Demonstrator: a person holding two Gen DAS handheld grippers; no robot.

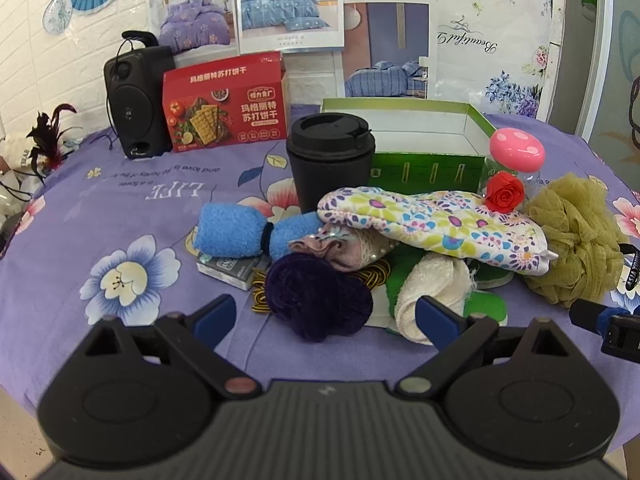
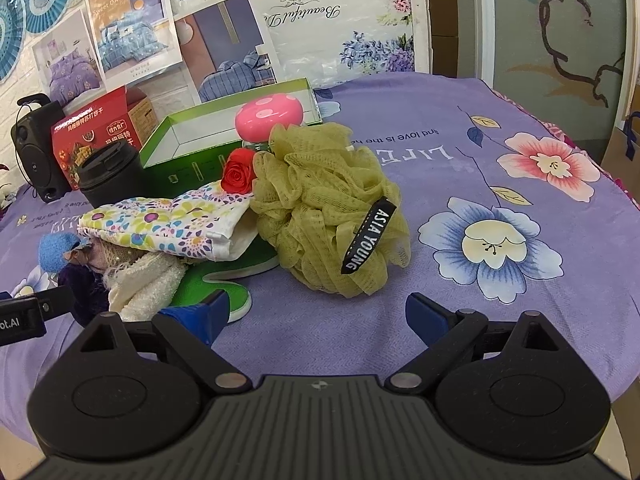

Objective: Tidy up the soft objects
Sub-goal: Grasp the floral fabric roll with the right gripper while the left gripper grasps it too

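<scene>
Both wrist cams sit low over the purple tablecloth, close, facing the back wall. Left cam faces the soft pile's left; right cam its right. Shared: oven mitt, green box.

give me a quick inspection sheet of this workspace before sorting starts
surface: purple floral cloth over the table.
job's things: olive mesh pouf, floral mitt, blue towel roll, purple yarn ball, cream cloth, heaped in front of an open green box.
clutter: black cup, red cracker box, pink mushroom, red rose.
grippers: left tongs and right tongs open, empty.
cables: cord on black speaker.
surroundings: bedding posters on wall.
</scene>
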